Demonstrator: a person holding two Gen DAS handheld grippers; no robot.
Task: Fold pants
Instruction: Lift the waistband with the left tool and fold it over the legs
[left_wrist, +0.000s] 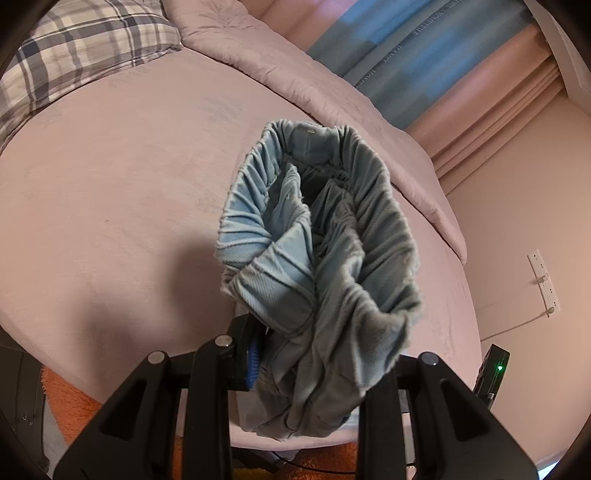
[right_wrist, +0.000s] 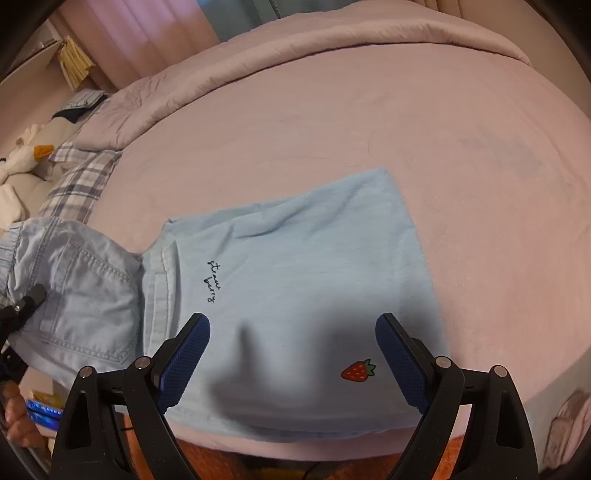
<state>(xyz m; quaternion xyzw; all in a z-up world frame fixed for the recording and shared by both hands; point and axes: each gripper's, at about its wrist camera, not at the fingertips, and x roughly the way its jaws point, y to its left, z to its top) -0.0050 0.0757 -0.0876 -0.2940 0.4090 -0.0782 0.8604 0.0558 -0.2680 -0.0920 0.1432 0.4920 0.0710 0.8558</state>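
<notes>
Your left gripper (left_wrist: 295, 369) is clamped on the pants (left_wrist: 321, 258): the light blue denim is bunched between its fingers, and only the left blue pad (left_wrist: 254, 363) peeks out beside the cloth. The gathered elastic waistband (left_wrist: 369, 206) stands open ahead of your fingers like a mouth, with the rest of the fabric hanging down in folds over the near edge of the bed (left_wrist: 110, 206). In your right wrist view the same pants (right_wrist: 77, 291) show at the far left, back pocket and seams facing the camera, with the black tip of your left gripper (right_wrist: 31, 299) against them; how much of the cloth rests on the bed there is hard to judge from that edge of the frame.

Your right gripper (right_wrist: 293, 354) is spread wide and holds nothing. Its two blue pads (right_wrist: 184, 358) hover over a folded pale blue garment (right_wrist: 295, 266) lying flat on the bed, with dark script lettering (right_wrist: 214, 282) near its left side and a small strawberry print (right_wrist: 357, 370) between your fingers, closer to the right one. The pants lie just beside this garment, overlapping its left edge.

Farther out, a plaid pillow (left_wrist: 74, 55) sits at the head of the bed, a rumpled quilt (right_wrist: 332, 44) runs along the far side, and a white plush toy (right_wrist: 26, 155) lies past the pillow.
</notes>
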